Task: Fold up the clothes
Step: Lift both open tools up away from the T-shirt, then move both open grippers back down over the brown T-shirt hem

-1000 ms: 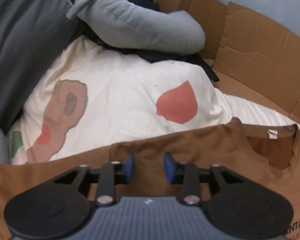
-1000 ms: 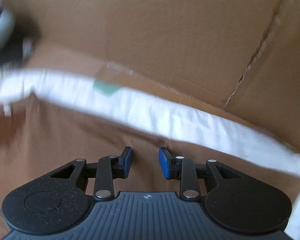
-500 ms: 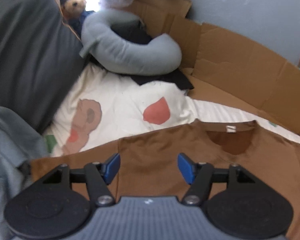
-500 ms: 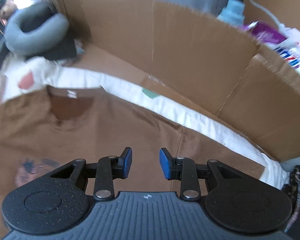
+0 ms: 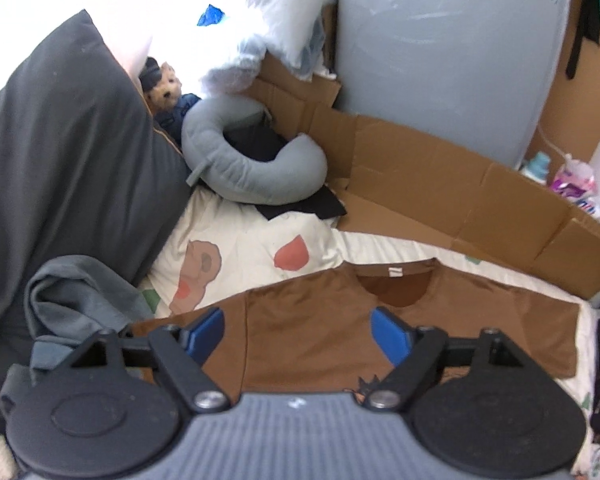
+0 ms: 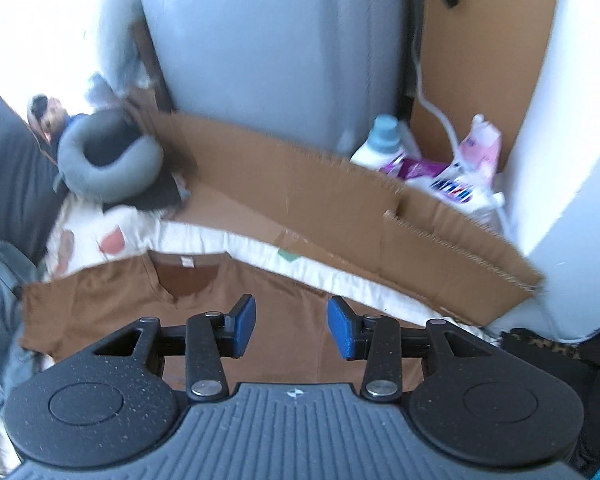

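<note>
Left tool [image 5: 296, 330]: blue pads [image 5: 206, 330] spread wide, jaws have just been opening, nothing between them, nothing touched. It hangs above the brown shirt [image 5: 308, 332]. Shirt lies flat on the bed [image 5: 252, 240], collar toward the cardboard [image 5: 440, 208], grey clothes [image 5: 72, 304] bunched at its left sleeve.

Right tool [image 6: 290, 326]: pads about half apart, jaws have just been opening, empty, clear of the shirt [image 6: 112, 300] below. Grey neck pillow [image 6: 108, 160] far left, bottles [image 6: 384, 144] behind the cardboard [image 6: 320, 196].
</note>
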